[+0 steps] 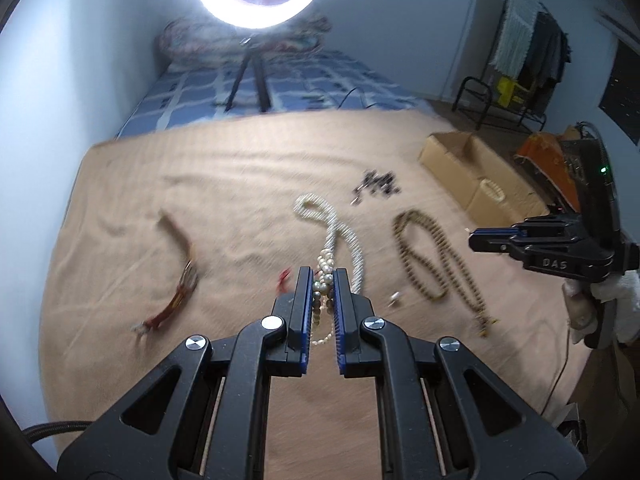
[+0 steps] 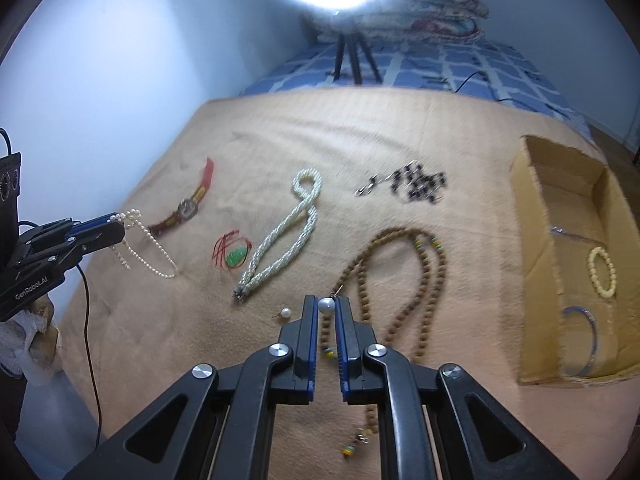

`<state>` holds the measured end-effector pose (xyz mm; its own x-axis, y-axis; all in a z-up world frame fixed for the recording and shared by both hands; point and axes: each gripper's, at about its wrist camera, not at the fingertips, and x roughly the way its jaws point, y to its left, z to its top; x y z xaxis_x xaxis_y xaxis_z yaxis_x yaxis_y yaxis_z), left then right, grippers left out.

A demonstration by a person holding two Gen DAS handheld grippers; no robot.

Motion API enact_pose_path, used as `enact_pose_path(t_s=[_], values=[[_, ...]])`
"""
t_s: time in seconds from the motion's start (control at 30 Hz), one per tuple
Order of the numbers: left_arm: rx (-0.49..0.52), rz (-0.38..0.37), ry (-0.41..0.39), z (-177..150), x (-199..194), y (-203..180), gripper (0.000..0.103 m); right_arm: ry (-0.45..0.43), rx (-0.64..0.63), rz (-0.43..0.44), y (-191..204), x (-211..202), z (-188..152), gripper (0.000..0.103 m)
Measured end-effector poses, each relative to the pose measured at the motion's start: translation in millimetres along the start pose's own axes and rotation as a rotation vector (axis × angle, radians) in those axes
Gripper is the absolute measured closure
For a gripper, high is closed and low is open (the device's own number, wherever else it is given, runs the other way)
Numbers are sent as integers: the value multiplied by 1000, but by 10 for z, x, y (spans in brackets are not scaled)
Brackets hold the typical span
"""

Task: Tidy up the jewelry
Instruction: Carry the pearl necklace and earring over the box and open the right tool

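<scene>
Meanwhile left gripper (image 1: pixel 323 272) pinches a pearl strand (image 2: pixel 144 236); right gripper (image 2: pixel 326 303) pinches a pearl earring (image 2: pixel 326 305).

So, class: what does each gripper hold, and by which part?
The left gripper pinches a thin pearl strand near one end. The right gripper pinches a pearl earring by the pearl itself.

Both wrist fisheyes look steeply down, close above the same tan blanket (image 1: pixel 240 184).
</scene>
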<state>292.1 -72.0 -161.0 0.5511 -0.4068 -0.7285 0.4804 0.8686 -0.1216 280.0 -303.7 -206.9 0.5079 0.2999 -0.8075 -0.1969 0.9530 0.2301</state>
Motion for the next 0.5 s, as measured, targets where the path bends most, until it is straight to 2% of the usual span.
enact_pose_path(t_s=[0.23,0.5], values=[[77,-63,-45,413,-14,-518,95,-64,19,-36,-322,-416,75,97],[159,-168,-71,848,236,-1309,95,-97,63,-122,-919,-788,72,97]])
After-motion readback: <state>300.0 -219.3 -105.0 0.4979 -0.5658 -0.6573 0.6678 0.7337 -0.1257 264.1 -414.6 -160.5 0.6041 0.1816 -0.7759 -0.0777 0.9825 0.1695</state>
